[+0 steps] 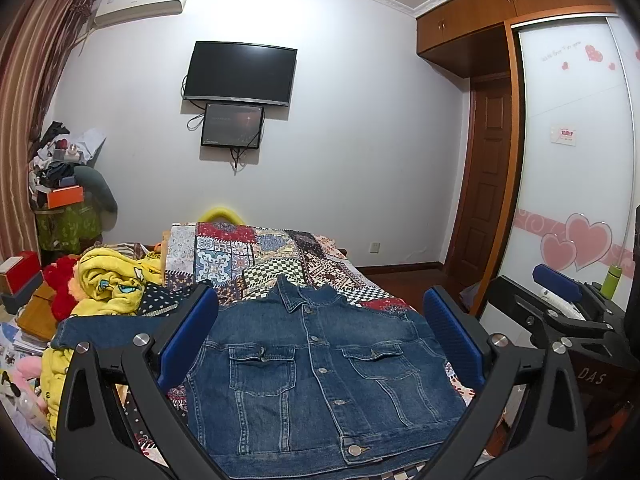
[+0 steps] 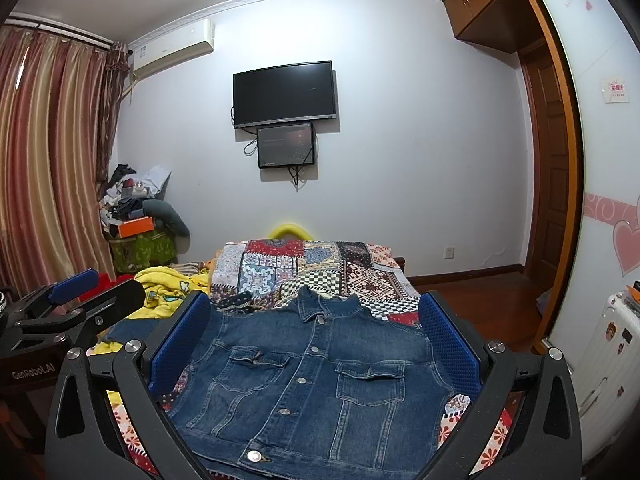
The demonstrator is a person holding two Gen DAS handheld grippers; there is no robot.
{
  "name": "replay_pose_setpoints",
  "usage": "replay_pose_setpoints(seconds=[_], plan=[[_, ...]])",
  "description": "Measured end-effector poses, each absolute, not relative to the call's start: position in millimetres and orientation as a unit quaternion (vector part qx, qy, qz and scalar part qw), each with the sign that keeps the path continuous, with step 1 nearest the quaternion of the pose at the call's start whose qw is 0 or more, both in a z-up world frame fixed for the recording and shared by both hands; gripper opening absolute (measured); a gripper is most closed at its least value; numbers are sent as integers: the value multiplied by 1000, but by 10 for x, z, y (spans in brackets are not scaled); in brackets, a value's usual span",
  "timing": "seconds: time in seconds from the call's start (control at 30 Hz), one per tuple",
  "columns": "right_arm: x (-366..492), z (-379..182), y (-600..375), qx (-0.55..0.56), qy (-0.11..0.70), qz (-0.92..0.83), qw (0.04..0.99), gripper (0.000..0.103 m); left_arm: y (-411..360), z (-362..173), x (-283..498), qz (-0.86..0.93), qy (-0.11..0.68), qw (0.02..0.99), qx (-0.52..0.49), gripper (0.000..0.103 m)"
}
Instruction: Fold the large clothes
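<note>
Left gripper (image 1: 320,340) fingers spread wide, right gripper (image 2: 316,344) fingers spread wide, side by side

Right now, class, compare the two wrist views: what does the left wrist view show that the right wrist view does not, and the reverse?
Only the left wrist view shows the right gripper at its right edge, a green bottle and a red box.

Only the right wrist view shows the left gripper at its left edge, a white suitcase with stickers, and the wide curtain.

Both share the denim jacket lying flat and buttoned on the patchwork cover, the TV, the air conditioner, and open jaws holding nothing.
</note>
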State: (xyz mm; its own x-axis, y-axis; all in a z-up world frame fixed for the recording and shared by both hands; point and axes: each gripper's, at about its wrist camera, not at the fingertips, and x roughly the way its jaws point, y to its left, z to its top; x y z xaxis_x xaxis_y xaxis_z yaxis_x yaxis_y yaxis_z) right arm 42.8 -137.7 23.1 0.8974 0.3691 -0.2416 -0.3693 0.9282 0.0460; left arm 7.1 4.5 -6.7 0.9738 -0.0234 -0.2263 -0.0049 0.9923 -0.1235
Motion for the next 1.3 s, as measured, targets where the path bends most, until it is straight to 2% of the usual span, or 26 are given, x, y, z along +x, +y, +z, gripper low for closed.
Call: replay_pose_setpoints(seconds=[0.9,1.3], plan=[[438,235,-1362,0,128,186,974,103,60,-81,107,1,119,991,-66,103],[643,133,-1272,-6,154,178,972,103,245,-180,348,6,136,988,-74,103]])
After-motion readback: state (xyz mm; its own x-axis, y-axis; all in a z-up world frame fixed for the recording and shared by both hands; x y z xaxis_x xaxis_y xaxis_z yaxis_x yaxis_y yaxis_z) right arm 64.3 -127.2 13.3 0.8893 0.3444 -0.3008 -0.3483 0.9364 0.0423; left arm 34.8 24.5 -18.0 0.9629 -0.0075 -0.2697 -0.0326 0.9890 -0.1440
